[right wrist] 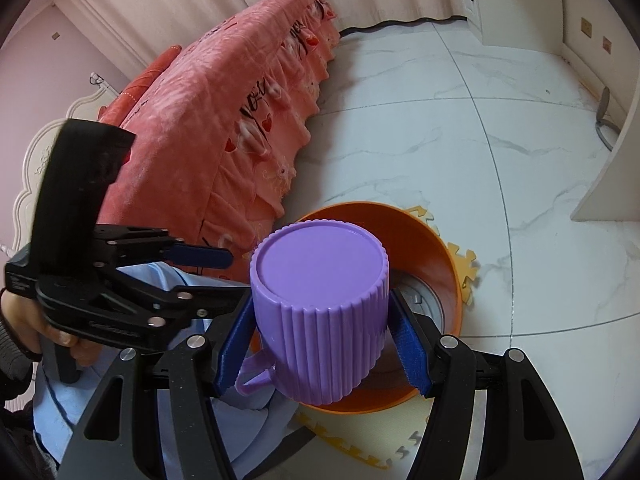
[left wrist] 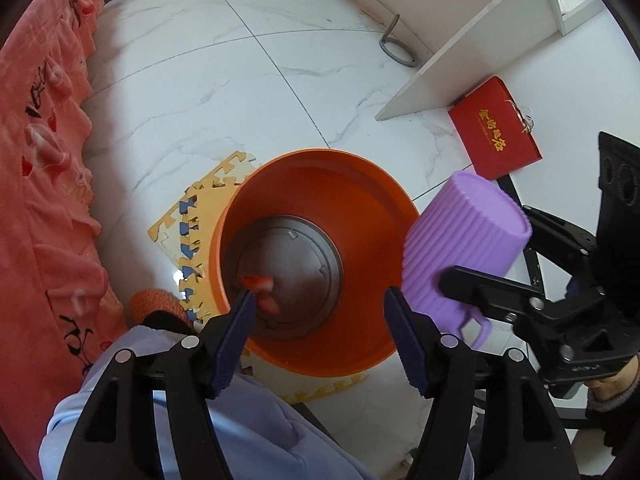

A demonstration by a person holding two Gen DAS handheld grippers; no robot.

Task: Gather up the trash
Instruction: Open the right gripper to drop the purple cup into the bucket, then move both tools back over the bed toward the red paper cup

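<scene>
I'm hovering the left gripper (left wrist: 320,300) over the orange bin (left wrist: 316,256), centre of the left wrist frame; jaws standing spread, nothing between the pads. A small red scrap (left wrist: 260,288) is sitting inside the bin near the left finger's tip, blurred, so I can't tell if it's touching the pad or lying on the grey bottom.

The right gripper (right wrist: 324,320) is pinching the purple ribbed cup (right wrist: 320,304) by its sides, base facing the camera, handle pointing lower left. In the right wrist view the cup is blocking most of the bin's mouth.

Around it: the foam puzzle mat (left wrist: 188,216) is lying under the bin, the pink bedspread (left wrist: 44,168) is filling the left edge, a red box (left wrist: 494,128) is lying on the white tile floor (left wrist: 224,68) at upper right beside a white panel (left wrist: 472,44). Pale blue fabric (left wrist: 248,432) is crowding the bottom of the frame under my fingers.
</scene>
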